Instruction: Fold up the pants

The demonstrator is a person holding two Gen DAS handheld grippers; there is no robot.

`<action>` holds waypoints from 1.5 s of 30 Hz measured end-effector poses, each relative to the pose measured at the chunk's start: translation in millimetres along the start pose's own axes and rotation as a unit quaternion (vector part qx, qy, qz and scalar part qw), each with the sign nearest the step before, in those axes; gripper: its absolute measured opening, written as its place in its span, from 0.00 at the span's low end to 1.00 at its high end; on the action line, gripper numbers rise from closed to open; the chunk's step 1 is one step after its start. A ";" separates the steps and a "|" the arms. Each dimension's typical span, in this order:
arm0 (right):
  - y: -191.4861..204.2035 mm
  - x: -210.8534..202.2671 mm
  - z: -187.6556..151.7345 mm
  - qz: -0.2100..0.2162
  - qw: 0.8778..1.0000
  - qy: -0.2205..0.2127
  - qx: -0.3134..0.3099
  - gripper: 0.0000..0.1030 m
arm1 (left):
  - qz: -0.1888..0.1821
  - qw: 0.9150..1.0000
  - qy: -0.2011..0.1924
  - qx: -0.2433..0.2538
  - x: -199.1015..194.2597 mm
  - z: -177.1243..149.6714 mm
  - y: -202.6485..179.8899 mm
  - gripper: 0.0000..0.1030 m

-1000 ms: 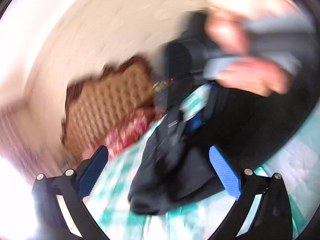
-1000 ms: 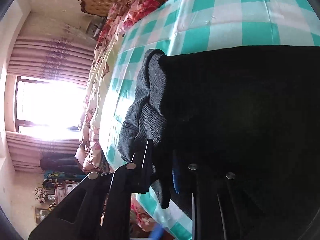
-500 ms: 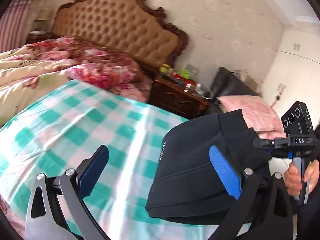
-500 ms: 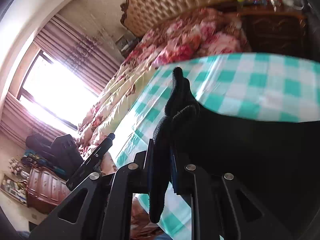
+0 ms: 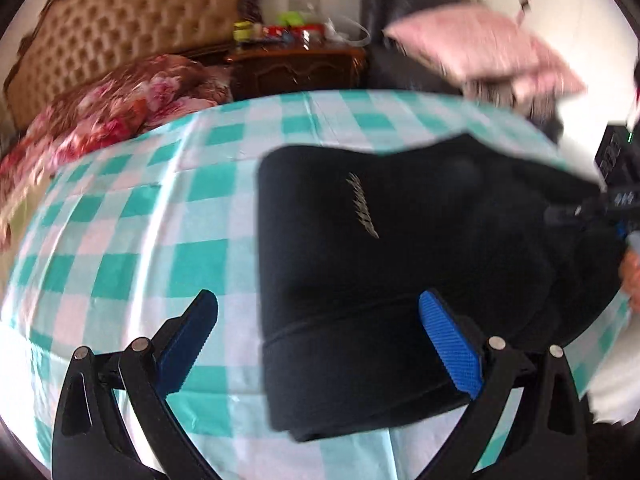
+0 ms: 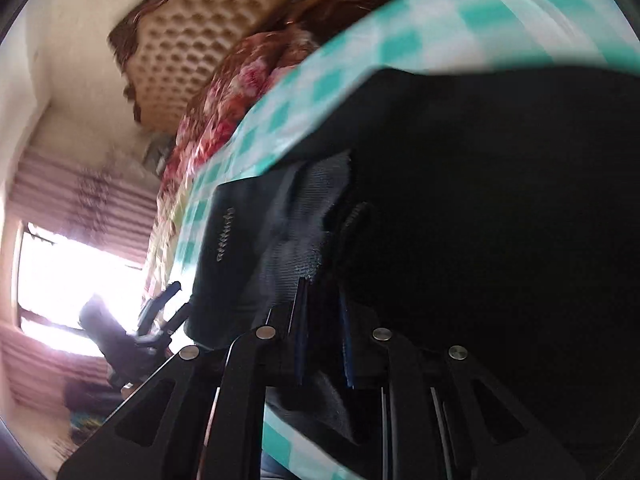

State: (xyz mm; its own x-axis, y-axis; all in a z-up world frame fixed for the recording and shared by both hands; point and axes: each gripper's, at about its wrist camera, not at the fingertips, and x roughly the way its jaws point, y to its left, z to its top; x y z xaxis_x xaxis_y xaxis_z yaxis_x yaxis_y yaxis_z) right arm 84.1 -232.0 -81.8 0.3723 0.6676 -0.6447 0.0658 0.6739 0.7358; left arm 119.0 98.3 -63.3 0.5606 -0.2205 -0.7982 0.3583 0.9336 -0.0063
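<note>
The black pants (image 5: 400, 264) lie folded on the green-and-white checked sheet (image 5: 152, 232), with a small silver logo on top. My left gripper (image 5: 320, 344) is open and empty, hovering over the near left edge of the pants, with its blue pads (image 5: 452, 352) apart. My right gripper (image 6: 322, 320) is shut on the pants (image 6: 480, 220), pinching a ribbed edge between its fingers. The right gripper also shows at the right edge of the left wrist view (image 5: 596, 208).
A tufted tan headboard (image 5: 112, 28) and a floral quilt (image 5: 112, 104) lie at the far left. A wooden nightstand (image 5: 296, 64) with small items and a pink pillow (image 5: 480, 48) stand behind the bed. A bright window (image 6: 68, 264) is in the right wrist view.
The pants came down from being held in the air to lying on the sheet. My left gripper swung over them, staying open. My right gripper kept its grip and lowered.
</note>
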 end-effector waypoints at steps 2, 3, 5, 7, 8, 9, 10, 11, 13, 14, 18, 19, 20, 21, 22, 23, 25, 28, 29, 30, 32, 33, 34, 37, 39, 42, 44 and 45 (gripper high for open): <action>8.7 -4.9 -2.1 0.006 1.000 -0.007 -0.016 0.16 | 0.000 1.000 0.005 0.016 3.8 1.7 -9.8 0.98; 14.5 -8.6 -1.9 0.010 1.000 -0.012 -0.024 0.16 | 0.002 1.000 0.005 0.021 3.4 3.7 -13.2 0.98; 22.3 -27.4 -5.0 0.019 0.998 -0.032 -0.042 0.16 | 0.015 0.999 -0.003 0.033 -2.4 9.3 -18.6 0.98; 25.6 -44.1 -6.7 0.027 0.997 -0.050 -0.047 0.16 | 0.016 0.999 -0.014 0.040 -11.8 14.2 -22.4 0.98; 24.6 -49.9 -7.6 0.027 0.997 -0.056 -0.048 0.15 | 0.018 0.999 -0.019 0.044 -16.6 16.8 -25.2 0.98; 20.6 -53.2 -8.1 0.023 0.997 -0.060 -0.045 0.15 | 0.019 0.998 -0.019 0.049 -17.8 18.8 -27.5 0.98; 11.5 -53.9 -9.3 0.017 0.997 -0.058 -0.037 0.15 | 0.019 0.998 -0.016 0.054 -17.4 19.8 -29.9 0.98; 5.8 -52.0 -9.8 0.013 0.998 -0.055 -0.032 0.15 | 0.023 0.998 -0.009 0.060 -13.2 20.3 -32.7 0.98; -6.6 -41.2 -13.6 -0.005 0.999 -0.045 -0.016 0.15 | 0.032 0.997 0.007 0.066 -3.0 19.5 -35.8 0.98; -15.3 -35.6 -15.3 -0.011 0.999 -0.042 -0.007 0.15 | 0.031 0.997 0.021 0.069 7.1 18.0 -36.7 0.98; -21.8 -30.6 -16.3 -0.006 0.999 -0.042 0.000 0.16 | 0.027 0.997 0.046 0.060 27.6 12.0 -32.4 0.98; -18.7 -30.2 -16.6 -0.014 0.999 -0.042 -0.009 0.16 | 0.023 0.997 0.048 0.050 29.4 11.7 -29.0 0.98; -14.7 -30.0 -17.4 -0.026 0.999 -0.043 -0.019 0.16 | 0.022 0.998 0.049 0.044 30.8 11.1 -26.5 0.98; -12.0 -31.1 -19.2 -0.036 0.998 -0.045 -0.027 0.16 | 0.024 0.998 0.050 0.041 31.8 10.9 -24.3 0.98; -6.5 -30.0 -19.6 -0.048 0.997 -0.048 -0.035 0.16 | 0.028 0.998 0.050 0.039 32.3 10.7 -22.7 0.98; -2.9 -27.9 -21.1 -0.064 0.996 -0.050 -0.043 0.16 | 0.033 0.997 0.051 0.038 32.5 10.8 -20.3 0.98; 3.0 -26.9 -22.4 -0.066 0.995 -0.057 -0.047 0.16 | 0.045 0.998 0.044 0.032 28.9 11.6 -16.9 0.98; 9.6 -32.3 -25.9 -0.047 0.995 -0.065 -0.055 0.16 | 0.065 0.998 0.001 0.019 5.5 14.0 -12.5 0.98; 12.2 -33.3 -26.2 -0.037 0.996 -0.064 -0.058 0.16 | 0.056 0.998 -0.009 0.016 -1.4 14.1 -11.6 0.98; 11.8 -31.0 -24.1 -0.038 0.996 -0.062 -0.060 0.16 | 0.052 0.998 -0.007 0.018 -2.2 13.9 -11.6 0.98; 4.6 -24.2 -20.2 -0.067 0.995 -0.053 -0.056 0.16 | 0.054 0.997 0.026 0.038 12.5 9.9 -14.1 0.98; 0.3 -20.4 -17.5 -0.073 0.995 -0.043 -0.048 0.20 | 0.059 0.996 0.045 0.044 22.4 6.5 -14.0 0.98; -3.5 -18.5 -16.6 -0.070 0.996 -0.032 -0.040 0.27 | 0.051 0.996 0.059 0.037 31.9 2.5 -10.1 0.98; 1.7 -32.2 -17.7 -0.098 0.993 -0.047 -0.040 0.45 | 0.030 0.998 0.046 -0.012 26.0 0.0 4.8 0.98; 26.0 -49.3 -18.7 -0.138 0.982 -0.100 -0.082 0.49 | 0.067 0.997 -0.018 -0.016 -6.1 -2.2 5.7 0.98; 90.4 -39.6 -8.9 -0.143 0.963 -0.120 -0.194 0.55 | 0.025 0.997 -0.076 0.002 -43.5 -13.5 -7.5 0.98; 137.0 0.4 2.3 -0.125 0.951 -0.079 -0.272 0.55 | -0.003 0.996 -0.082 0.040 -46.5 -24.4 -26.0 0.98; 156.2 26.4 10.9 -0.116 0.945 -0.049 -0.301 0.55 | -0.008 0.995 -0.079 0.064 -41.6 -29.0 -34.0 0.98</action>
State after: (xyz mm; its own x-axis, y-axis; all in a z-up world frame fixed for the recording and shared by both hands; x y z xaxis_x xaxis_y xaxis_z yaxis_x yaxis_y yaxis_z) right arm 114.4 -112.6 18.4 0.4991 0.4671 -0.7299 -0.3709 0.8764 0.3072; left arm 61.9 83.9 -47.3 0.6598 -0.2868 -0.6946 0.4552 0.8880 0.0658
